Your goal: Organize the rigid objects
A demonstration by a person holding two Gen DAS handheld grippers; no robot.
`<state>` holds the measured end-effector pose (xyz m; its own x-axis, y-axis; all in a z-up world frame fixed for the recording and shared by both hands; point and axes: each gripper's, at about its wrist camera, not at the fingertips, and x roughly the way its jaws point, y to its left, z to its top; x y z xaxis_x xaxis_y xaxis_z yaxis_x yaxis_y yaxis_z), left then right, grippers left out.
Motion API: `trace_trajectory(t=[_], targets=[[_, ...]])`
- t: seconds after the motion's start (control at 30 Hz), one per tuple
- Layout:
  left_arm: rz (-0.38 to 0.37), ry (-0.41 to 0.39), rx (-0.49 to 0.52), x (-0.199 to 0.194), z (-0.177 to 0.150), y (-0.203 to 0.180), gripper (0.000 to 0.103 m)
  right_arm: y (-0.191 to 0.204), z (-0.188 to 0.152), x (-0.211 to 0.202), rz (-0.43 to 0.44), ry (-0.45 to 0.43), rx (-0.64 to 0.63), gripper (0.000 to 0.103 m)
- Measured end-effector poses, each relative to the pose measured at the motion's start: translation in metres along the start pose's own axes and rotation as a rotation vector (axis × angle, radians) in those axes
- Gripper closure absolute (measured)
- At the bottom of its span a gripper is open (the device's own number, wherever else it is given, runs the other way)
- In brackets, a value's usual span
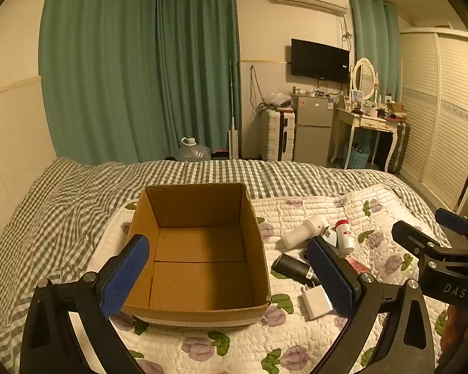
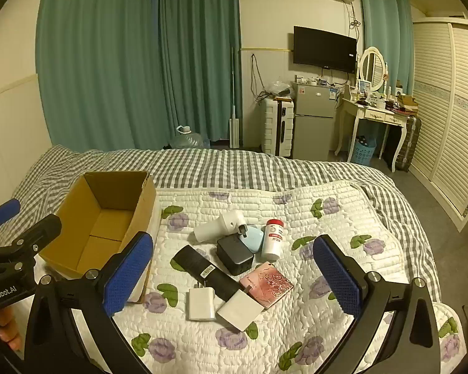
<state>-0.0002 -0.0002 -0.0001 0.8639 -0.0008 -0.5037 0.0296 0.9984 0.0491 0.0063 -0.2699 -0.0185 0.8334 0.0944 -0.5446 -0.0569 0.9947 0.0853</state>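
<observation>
Black tube lies diagonal ahead of my right gripper | nearer than left gripper; cardboard box left | both fingers wide apart, empty

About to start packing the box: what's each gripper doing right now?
Left gripper: open, empty, over the box.
Right gripper: open, empty, above the pile.

Left hand-held gripper, black frame, blue textured pads, silver screws
</observation>
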Motion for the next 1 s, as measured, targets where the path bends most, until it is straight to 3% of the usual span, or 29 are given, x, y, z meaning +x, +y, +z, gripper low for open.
trace_trajectory(t=[1.0], targets=[[0.002, 0.008, -0.007, 0.0003, -0.0034, 0.0021, 0.000, 0.0001, -0.0007, -0.0001, -0.001, -0.002, -0.001, 0.000]])
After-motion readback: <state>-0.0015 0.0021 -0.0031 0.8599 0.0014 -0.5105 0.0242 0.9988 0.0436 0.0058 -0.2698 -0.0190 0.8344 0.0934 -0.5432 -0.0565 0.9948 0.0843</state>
